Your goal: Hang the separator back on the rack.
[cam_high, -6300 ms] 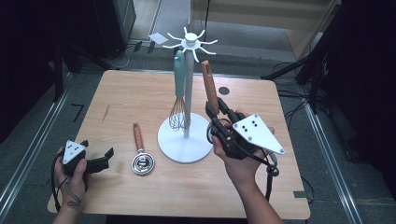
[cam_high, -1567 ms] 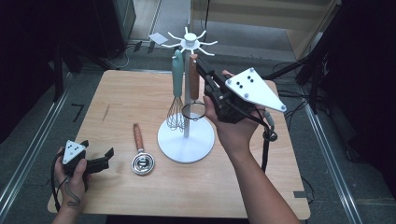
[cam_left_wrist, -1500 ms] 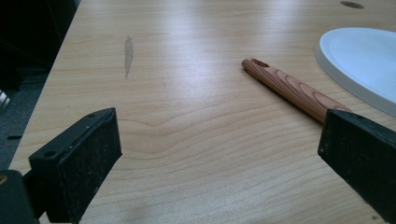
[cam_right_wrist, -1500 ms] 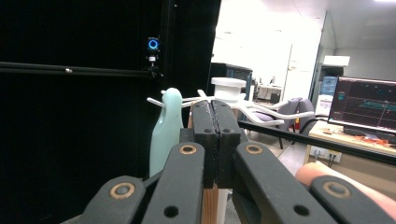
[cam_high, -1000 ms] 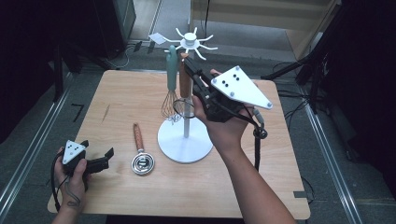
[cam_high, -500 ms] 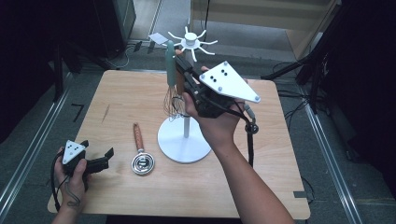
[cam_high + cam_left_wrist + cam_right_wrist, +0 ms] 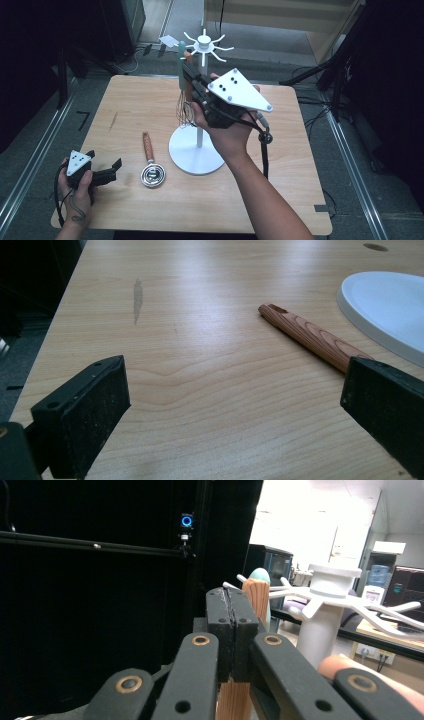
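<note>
A white utensil stand point(image 7: 195, 150) rises from the table's middle, with hook arms at its top point(image 7: 327, 610). A teal-handled whisk point(image 7: 184, 107) hangs from one hook. My right gripper point(image 7: 192, 75) is held high beside the stand's top. Its jaws are pressed together point(image 7: 232, 625) on a wooden-handled utensil point(image 7: 255, 597), whose handle end stands next to the teal handle tip point(image 7: 260, 575). My left gripper point(image 7: 105, 161) rests at the table's front left and is open point(image 7: 235, 405), with nothing between the jaws. A wooden-handled metal strainer point(image 7: 150, 167) lies on the table beside the stand's base.
The strainer's wooden handle point(image 7: 310, 337) lies just beyond my left gripper's right jaw, next to the white base point(image 7: 385, 305). The wooden table point(image 7: 300, 165) has bare room on its right and far left. Dark equipment and cables surround the table.
My right gripper has carried the wooden-handled utensil leftward and closer to the stand's top hooks, beside the whisk handle. The left gripper has stayed where it was.
</note>
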Available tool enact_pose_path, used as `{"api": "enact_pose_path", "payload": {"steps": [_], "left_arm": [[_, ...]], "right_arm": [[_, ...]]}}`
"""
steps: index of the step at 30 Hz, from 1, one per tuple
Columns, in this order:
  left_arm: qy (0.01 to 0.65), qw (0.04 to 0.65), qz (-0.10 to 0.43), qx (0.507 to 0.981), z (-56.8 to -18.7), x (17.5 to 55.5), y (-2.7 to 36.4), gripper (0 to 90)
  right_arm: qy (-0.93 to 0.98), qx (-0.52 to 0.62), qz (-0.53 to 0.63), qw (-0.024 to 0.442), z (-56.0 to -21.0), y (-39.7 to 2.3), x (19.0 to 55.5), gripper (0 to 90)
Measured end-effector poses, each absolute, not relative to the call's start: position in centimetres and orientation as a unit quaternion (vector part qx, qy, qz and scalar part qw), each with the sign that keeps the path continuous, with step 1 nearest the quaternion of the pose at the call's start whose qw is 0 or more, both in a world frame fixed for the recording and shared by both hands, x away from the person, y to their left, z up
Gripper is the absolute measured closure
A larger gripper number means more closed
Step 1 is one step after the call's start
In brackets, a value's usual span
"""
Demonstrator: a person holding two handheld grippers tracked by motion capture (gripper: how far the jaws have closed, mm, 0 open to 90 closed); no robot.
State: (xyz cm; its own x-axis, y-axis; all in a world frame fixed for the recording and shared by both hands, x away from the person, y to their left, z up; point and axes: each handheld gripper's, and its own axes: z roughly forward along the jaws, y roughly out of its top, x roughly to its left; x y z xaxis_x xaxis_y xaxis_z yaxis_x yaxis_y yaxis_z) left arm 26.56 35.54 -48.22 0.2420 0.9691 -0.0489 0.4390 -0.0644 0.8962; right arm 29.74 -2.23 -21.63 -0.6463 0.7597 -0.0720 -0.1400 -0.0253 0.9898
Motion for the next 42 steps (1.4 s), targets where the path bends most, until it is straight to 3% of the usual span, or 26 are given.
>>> {"api": "enact_pose_path", "payload": {"steps": [11,22,32,42], "left_arm": [[0.543,0.410,0.309,0.665,-48.2,26.6,34.7,0.0],[0.557,0.413,0.265,0.670,-48.4,27.2,33.6,1.5],[0.540,0.447,0.236,0.673,-48.4,27.0,33.5,45.2],[0.523,0.455,0.182,0.698,-48.5,27.2,32.8,73.1]], "right_arm": [[0.632,0.259,0.651,0.331,-24.9,-3.7,28.2,90.0],[0.641,0.290,0.637,0.315,-28.6,-5.5,28.1,87.1],[0.638,0.331,0.620,0.315,-32.0,-8.4,28.4,81.7],[0.641,0.364,0.602,0.306,-35.1,-11.0,28.1,76.9]]}}
